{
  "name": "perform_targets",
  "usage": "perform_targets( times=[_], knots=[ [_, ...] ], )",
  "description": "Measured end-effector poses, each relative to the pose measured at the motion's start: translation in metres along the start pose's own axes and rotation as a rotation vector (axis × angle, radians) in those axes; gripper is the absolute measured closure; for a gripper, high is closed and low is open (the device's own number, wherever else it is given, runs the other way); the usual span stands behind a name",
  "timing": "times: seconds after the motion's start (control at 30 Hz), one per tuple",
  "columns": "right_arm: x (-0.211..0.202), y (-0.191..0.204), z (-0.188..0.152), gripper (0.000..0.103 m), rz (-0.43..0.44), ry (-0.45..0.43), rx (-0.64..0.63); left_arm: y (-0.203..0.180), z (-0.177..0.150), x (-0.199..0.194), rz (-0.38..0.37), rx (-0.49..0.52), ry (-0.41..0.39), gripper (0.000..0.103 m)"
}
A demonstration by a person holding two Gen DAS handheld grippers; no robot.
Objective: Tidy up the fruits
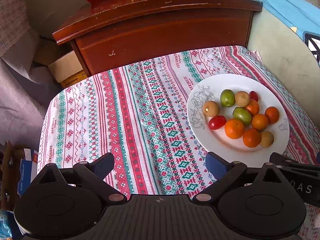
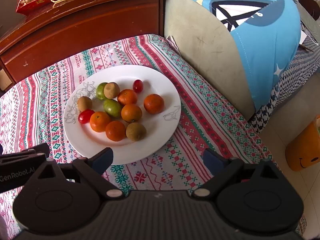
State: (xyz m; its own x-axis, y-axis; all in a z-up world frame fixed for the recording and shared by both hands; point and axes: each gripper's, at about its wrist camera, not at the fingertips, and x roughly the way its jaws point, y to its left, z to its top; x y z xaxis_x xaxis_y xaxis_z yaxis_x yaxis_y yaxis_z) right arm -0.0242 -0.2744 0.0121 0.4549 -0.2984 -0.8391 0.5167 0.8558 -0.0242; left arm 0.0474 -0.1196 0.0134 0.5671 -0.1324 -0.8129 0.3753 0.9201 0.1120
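1. The left claw (image 1: pixel 160 165) hung spread over the patterned worktop (image 1: pixel 124 120), holding nothing.
2. The right claw (image 2: pixel 158 160) was likewise spread and empty, at the near rim of the white plate (image 2: pixel 140 152).
3. The plate carried the fruits (image 2: pixel 120 110), clustered together.
4. Behind stood a wooden cabinet (image 2: pixel 90 24).

One white plate (image 2: pixel 160 140) on patterned cloth (image 2: pixel 200 120).
Five oranges (image 2: pixel 153 103), clustered centre to right of plate.
Three brown longans (image 2: pixel 136 131): two far-left, one near.
Two green fruits (image 2: pixel 112 108), mid-left.
Two red cherry tomatoes (image 2: pixel 85 116): one left, one far.
Twelve fruits total.
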Motion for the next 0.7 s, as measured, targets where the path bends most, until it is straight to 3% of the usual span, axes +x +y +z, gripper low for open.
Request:
perform_targets(
  times=[0.7],
  knots=[
    [-0.0019,-0.0008,0.0010,0.007,-0.005,-0.021,-0.023,-0.0029,-0.0010,-0.0028,0.025,0.020,-0.020,0.004]
  ],
)
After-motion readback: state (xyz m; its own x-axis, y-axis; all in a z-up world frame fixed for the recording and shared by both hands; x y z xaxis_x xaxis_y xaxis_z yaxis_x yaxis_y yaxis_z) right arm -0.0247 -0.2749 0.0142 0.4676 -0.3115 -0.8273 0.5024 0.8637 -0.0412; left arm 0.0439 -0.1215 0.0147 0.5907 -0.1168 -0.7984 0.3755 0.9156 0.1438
